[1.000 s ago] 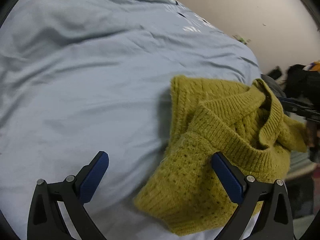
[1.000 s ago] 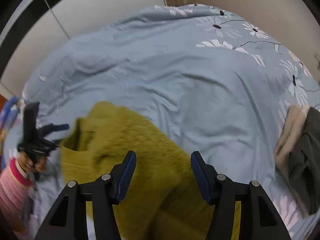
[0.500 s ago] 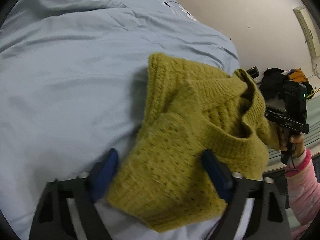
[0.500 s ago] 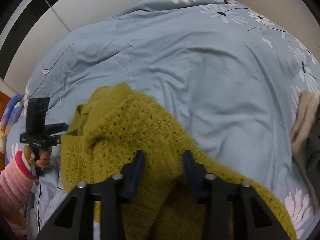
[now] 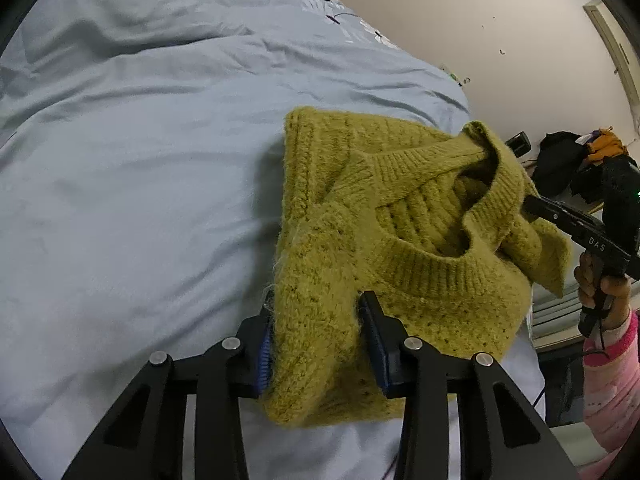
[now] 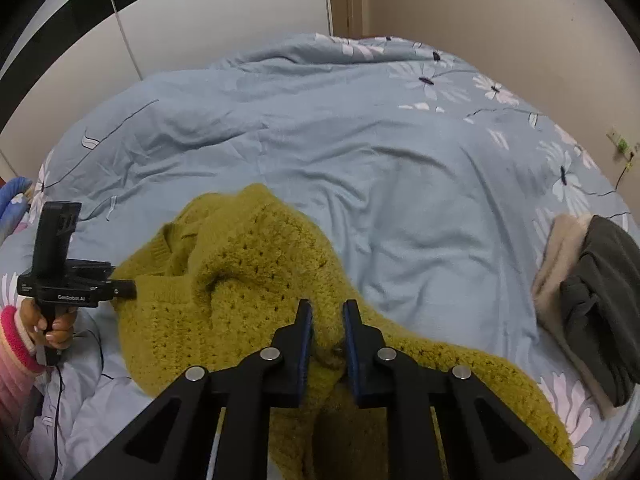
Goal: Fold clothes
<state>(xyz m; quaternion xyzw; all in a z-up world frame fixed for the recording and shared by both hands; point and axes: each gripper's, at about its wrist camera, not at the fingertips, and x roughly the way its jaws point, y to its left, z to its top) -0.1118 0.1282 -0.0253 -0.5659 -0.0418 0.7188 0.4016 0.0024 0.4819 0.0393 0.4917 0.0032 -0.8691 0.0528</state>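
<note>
A mustard-yellow knitted sweater (image 5: 400, 208) lies bunched on the blue duvet (image 5: 140, 160), its ribbed neck opening facing up. My left gripper (image 5: 316, 304) is at the sweater's near edge. Its jaws are closing, and a thick fold of knit fills the gap and touches both blue pads. In the right wrist view the sweater (image 6: 240, 280) spreads from centre to lower right. My right gripper (image 6: 328, 304) is shut on a thin ridge of its knit. A hand in a pink sleeve (image 5: 600, 292) shows at the right edge of the left wrist view.
The flower-printed duvet (image 6: 400, 160) covers the whole bed. A stack of folded grey and beige clothes (image 6: 592, 292) lies at its right side. Dark bags and clutter (image 5: 560, 160) sit beyond the bed's end by the wall. White wardrobe doors (image 6: 200, 20) stand behind the bed.
Both grippers came in over the sweater from open and closed on its fabric. The sweater now sits nearer in both views and looks gathered up between them.
</note>
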